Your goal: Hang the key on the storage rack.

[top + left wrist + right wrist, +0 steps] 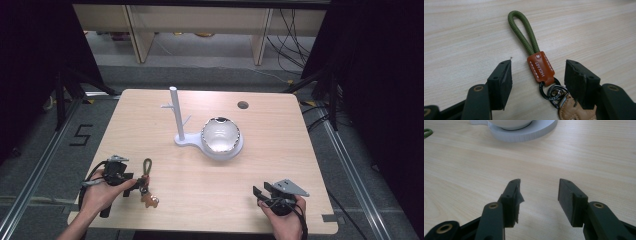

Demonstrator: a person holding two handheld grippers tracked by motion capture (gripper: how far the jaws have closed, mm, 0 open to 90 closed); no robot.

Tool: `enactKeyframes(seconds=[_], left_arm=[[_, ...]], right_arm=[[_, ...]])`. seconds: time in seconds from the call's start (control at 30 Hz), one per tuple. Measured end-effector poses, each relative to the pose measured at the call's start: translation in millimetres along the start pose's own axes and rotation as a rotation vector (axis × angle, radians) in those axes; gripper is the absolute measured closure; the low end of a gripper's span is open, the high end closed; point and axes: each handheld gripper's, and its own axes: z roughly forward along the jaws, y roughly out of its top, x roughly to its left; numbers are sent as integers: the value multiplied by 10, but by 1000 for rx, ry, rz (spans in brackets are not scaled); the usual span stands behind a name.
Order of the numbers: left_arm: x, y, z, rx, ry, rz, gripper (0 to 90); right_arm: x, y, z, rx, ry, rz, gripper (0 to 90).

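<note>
The jaws of the left gripper [537, 82] stand apart, released, one on each side of the keychain [541, 68], which lies flat on the table [461, 30] between them. It looks light and floppy: a soft green cord loop [522, 30], a stiff leather tab, loose metal rings [552, 92]. The tab seems the best place to pinch. The right gripper [539, 192] is also released, holding nothing. Beyond its jaws the bowl [220, 134] on the white stand [182, 140] looks empty.
</note>
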Motion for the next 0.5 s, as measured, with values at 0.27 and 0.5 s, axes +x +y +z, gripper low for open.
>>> enactKeyframes(seconds=[0.27, 0.5], left_arm=[[1, 118, -3, 104, 7, -1, 370], [-60, 249, 65, 176, 58, -40, 363]], right_arm=[[25, 13, -25, 4, 14, 6, 538], [30, 10, -13, -8, 28, -1, 536]])
